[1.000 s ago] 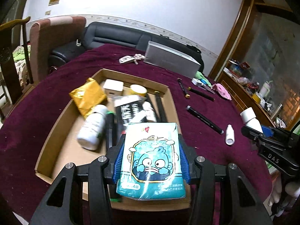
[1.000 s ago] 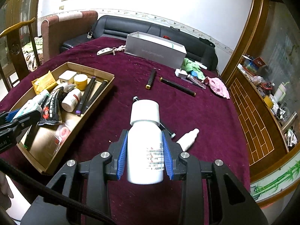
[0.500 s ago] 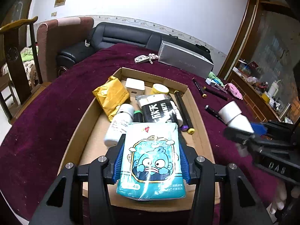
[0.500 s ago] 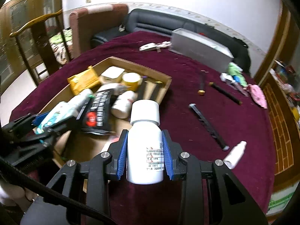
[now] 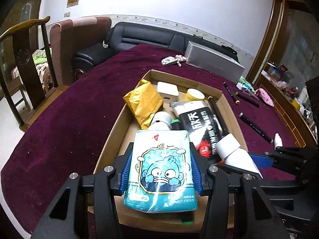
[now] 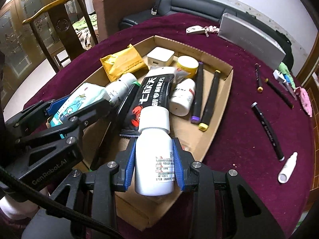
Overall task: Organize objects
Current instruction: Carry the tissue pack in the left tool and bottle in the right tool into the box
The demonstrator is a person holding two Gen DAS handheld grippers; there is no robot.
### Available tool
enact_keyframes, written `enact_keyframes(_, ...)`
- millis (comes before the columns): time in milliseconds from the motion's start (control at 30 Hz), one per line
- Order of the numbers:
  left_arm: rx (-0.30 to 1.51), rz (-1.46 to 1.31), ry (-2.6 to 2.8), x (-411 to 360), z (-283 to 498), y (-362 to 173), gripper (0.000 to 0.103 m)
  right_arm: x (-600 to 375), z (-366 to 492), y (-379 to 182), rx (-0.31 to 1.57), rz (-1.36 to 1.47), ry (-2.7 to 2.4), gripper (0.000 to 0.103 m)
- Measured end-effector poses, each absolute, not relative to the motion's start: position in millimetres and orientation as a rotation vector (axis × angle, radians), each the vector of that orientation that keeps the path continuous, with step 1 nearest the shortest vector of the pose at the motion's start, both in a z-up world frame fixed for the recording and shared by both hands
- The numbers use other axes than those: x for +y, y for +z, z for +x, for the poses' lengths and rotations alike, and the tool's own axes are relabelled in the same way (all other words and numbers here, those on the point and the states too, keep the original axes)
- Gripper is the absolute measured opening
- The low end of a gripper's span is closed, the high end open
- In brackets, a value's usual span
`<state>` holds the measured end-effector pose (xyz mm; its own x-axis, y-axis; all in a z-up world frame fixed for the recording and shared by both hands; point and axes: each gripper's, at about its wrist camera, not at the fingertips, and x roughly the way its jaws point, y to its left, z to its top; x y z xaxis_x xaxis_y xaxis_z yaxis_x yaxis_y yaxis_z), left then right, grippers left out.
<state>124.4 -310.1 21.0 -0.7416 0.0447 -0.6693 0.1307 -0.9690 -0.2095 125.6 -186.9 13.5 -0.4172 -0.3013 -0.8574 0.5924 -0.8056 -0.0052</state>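
Holding the white bottle (image 6: 153, 155) clamped in the right gripper (image 6: 154, 159) above the near end of the cardboard tray (image 6: 223, 91), and the tissue pack (image 5: 162, 169) clamped in the left gripper (image 5: 160, 171) over its near left part, each should be lowered onto bare cardboard before opening.

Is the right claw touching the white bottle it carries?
Touching. The right wrist view shows the right claw with both blue pads pressed flat against the sides of the white bottle, no gap either side, above the cardboard tray.
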Motion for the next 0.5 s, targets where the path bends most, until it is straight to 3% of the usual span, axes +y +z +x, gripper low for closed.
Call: enact_keyframes(500,0.331,1.141,-2.835,-321.6,114.4,10.3,0.044,-204.8,119.2,-2.6,0.478,1.277,-2.195,0.032)
